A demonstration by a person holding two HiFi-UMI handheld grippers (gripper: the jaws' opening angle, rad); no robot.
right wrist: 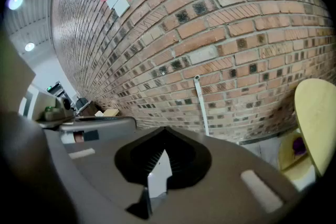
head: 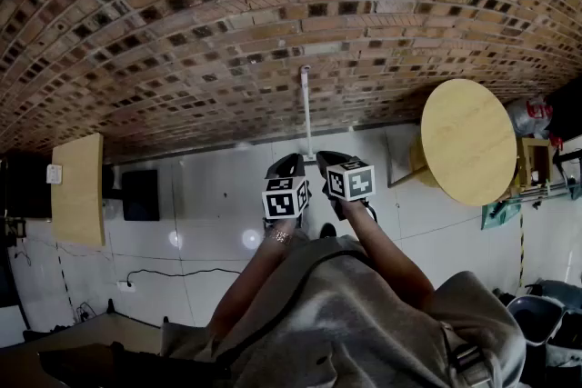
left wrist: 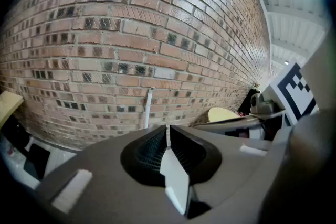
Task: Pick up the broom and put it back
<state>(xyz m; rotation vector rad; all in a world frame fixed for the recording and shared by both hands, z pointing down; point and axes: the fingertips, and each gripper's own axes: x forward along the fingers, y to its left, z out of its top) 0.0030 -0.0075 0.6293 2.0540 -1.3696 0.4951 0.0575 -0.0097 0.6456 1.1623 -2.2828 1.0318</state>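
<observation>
The left forearm and right forearm reach forward side by side. The grey two-jaw left gripper and matching right gripper tilt downward, close together, each with jaws pressed together.

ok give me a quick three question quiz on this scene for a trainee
1. True or false: the left gripper is holding the white pole.
2. What does the white pole lean against? A) a round table B) the brick wall C) a cardboard box
3. Fill in: the jaws of the right gripper are ____, with nothing between them.

Key: 1 false, its jaws are together and empty, and the pole stands apart at the wall. 2 B. 3 shut.
</observation>
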